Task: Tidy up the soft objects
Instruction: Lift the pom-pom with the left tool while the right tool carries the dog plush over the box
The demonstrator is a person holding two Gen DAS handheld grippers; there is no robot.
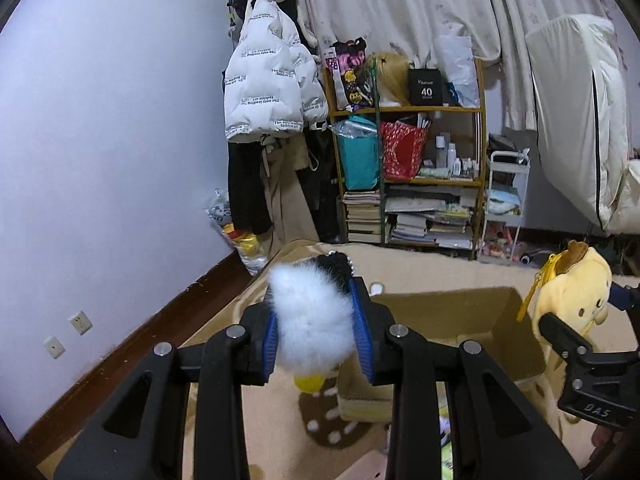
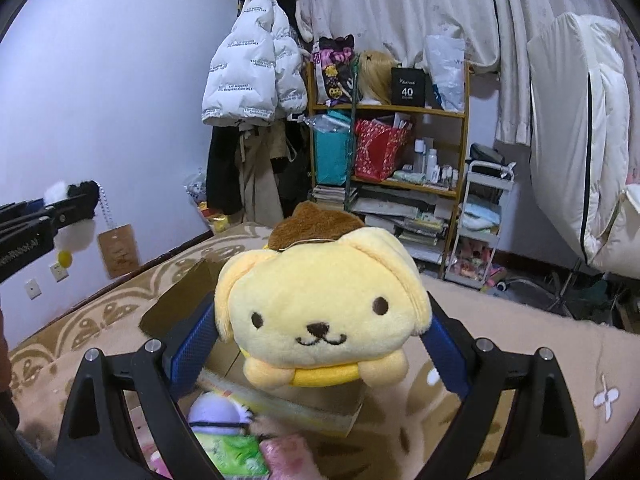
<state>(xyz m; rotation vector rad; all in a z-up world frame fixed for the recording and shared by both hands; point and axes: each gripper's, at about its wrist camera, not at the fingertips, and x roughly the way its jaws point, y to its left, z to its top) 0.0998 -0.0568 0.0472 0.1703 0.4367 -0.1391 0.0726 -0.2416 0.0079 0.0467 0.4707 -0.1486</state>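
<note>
Grippers both loaded, raised above a beige patterned blanket [image 1: 256,408]. Left gripper [image 1: 318,334] is clamped on a fluffy white-and-black plush charm [image 1: 314,320]; blue pads press into the fur on both sides, and a small yellow ball [image 1: 308,383] hangs below it. In the right wrist view the same charm [image 2: 76,216] shows at far left, with a bead chain and a brown tag [image 2: 119,251] dangling from it.

Right gripper [image 2: 320,332] is clamped on a yellow dog plush pouch [image 2: 320,304] with a brown cap, face toward the camera; the blue pads [image 2: 192,350] bear on its two sides. From the left wrist view the pouch [image 1: 568,300] hangs at right, beside the open cardboard box [image 1: 480,320].

Box sits on the blanket beneath and ahead of both grippers. Near the bottom edge of the right view lie a purple-and-green plush [image 2: 224,432] and a pink soft item [image 2: 292,452], blurred. Behind: wooden shelf [image 1: 412,110], white puffer jacket [image 1: 260,88], curtains [image 1: 400,4].
</note>
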